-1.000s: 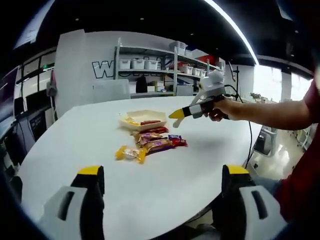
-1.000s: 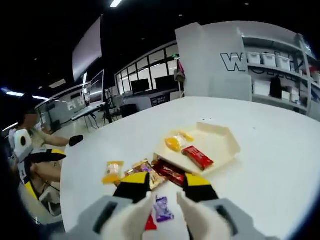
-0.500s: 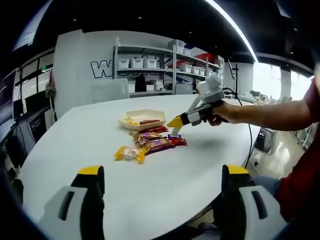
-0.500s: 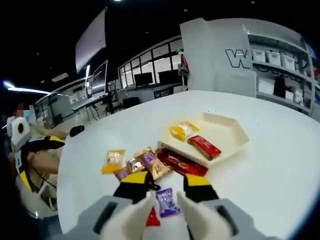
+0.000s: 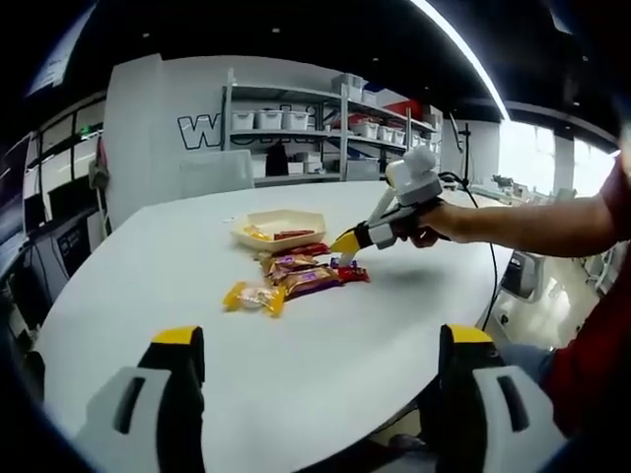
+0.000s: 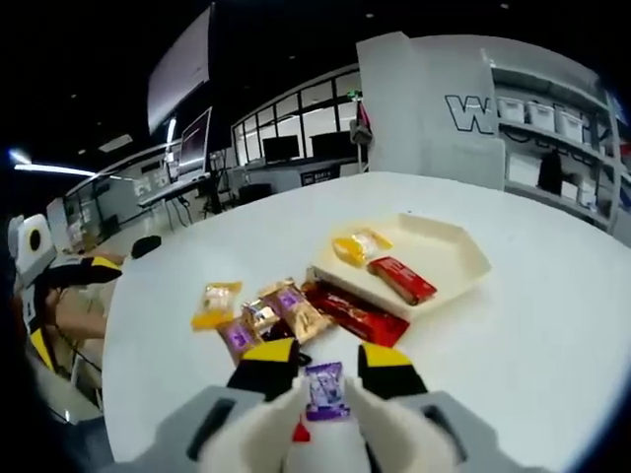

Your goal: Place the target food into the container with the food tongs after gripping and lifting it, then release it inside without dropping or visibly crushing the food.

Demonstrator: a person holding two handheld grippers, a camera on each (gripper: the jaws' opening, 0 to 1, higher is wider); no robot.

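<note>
A small purple candy (image 6: 323,387) lies on the white table (image 6: 552,325), between the white tong fingers (image 6: 271,419) of my right gripper (image 6: 325,357). That gripper is open and straddles the candy. Beyond it a cream tray (image 6: 455,258) holds a red bar (image 6: 402,280) and a yellow packet (image 6: 357,246). In the left gripper view, the right gripper (image 5: 347,243) is held low by a hand, over the snack pile (image 5: 301,279), near the tray (image 5: 279,223). My left gripper (image 5: 320,335) stands wide open at the table's near edge, holding nothing.
Loose snacks lie in front of the tray: a long red bar (image 6: 350,313), brown and purple packets (image 6: 281,310) and a yellow packet (image 6: 215,301). A red wrapper (image 6: 299,431) peeks out under the tongs. Shelves (image 5: 296,133) stand behind the table.
My right gripper has come down and forward over the snack pile. The purple candy now sits between the tong fingers. The left gripper has stayed put.
</note>
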